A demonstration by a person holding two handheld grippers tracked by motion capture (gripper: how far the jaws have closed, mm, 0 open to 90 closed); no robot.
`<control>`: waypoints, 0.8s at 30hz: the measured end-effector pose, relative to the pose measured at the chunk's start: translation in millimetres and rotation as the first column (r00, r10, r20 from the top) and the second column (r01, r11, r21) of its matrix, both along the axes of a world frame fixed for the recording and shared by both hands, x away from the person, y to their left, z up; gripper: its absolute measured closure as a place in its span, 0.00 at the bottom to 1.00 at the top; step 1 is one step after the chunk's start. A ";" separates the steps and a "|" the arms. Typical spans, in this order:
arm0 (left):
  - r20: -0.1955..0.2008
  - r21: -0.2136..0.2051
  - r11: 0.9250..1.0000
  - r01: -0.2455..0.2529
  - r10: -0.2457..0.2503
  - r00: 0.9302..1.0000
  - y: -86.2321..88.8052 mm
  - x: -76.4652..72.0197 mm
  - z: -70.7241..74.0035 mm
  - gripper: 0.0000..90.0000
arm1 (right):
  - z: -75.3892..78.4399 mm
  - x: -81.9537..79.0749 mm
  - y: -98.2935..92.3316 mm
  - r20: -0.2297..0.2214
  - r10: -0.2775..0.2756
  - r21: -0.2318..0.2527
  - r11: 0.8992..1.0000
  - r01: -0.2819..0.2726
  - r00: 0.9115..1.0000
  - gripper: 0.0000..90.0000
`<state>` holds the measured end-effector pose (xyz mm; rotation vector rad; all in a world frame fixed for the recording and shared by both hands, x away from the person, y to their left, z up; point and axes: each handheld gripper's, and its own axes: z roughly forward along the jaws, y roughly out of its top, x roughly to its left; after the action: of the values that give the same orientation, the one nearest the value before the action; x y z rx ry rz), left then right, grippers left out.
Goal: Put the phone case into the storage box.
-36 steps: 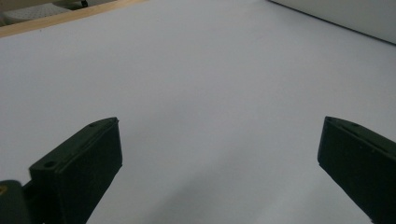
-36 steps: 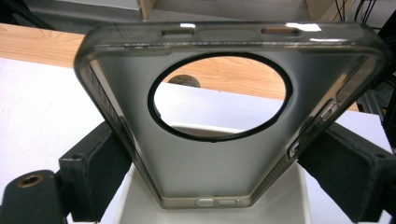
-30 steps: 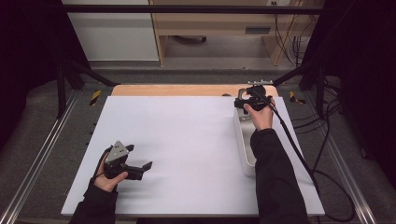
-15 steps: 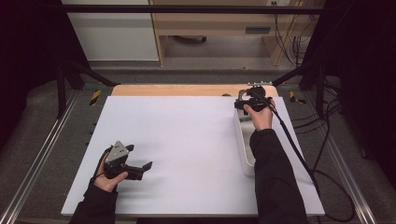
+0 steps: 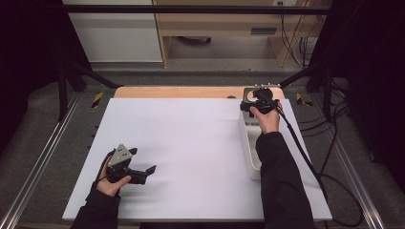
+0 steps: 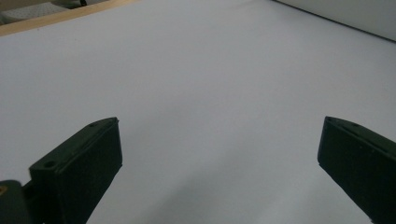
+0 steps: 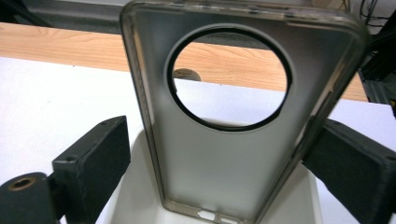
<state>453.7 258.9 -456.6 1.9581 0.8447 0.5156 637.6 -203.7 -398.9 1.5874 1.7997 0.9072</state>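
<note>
A translucent grey phone case (image 7: pixel 233 154) with a large round camera hole stands upright between the jaws of my right gripper (image 7: pixel 224 158). Both jaws sit against its long edges, and its lower end hangs over a white tray (image 7: pixel 135 205). In the high view the right gripper (image 5: pixel 254 106) holds the case (image 5: pixel 248 93) above the far end of the tray (image 5: pixel 249 152), at the table's right side. My left gripper (image 5: pixel 152 168) rests near the front left of the white sheet, open. Nothing lies between its jaws (image 6: pixel 219 154).
A white sheet (image 5: pixel 191 143) covers most of the table, with a wooden strip (image 5: pixel 176 92) showing along its far edge. A small dark round mark (image 7: pixel 186 73) sits on that wood behind the case. Metal rails run down both sides, and cables trail at the right.
</note>
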 end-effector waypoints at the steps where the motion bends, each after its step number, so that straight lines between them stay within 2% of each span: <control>1: 0.000 0.000 1.000 0.000 0.000 1.000 0.0 0.1 0.0 0.00 | -0.1 0.0 -0.3 0.002 0.003 0.001 1.000 -0.003 1.000 0.07; 6: 0.000 -0.001 1.000 -0.001 0.001 1.000 0.3 0.0 0.2 0.00 | 2.6 -1.5 -0.7 0.016 0.004 0.006 1.000 -0.004 1.000 0.04; 12: 0.000 -0.001 1.000 -0.001 0.001 1.000 0.2 0.1 0.0 0.00 | 11.8 -6.4 -5.7 0.054 0.019 0.010 1.000 -0.019 0.998 0.02; 19: 0.001 -0.001 1.000 -0.001 0.001 1.000 0.2 -0.1 0.3 0.00 | 26.1 -17.7 -10.4 0.112 0.061 0.020 0.998 -0.064 0.992 0.02; 24: 0.001 0.000 1.000 -0.001 0.001 1.000 -0.1 -0.2 0.2 0.00 | 35.7 -29.7 -9.8 0.149 0.110 0.030 0.993 -0.116 0.983 0.02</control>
<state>453.5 258.9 -456.3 1.9569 0.8445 0.5170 607.9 -213.5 -363.2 1.4132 1.7928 1.0880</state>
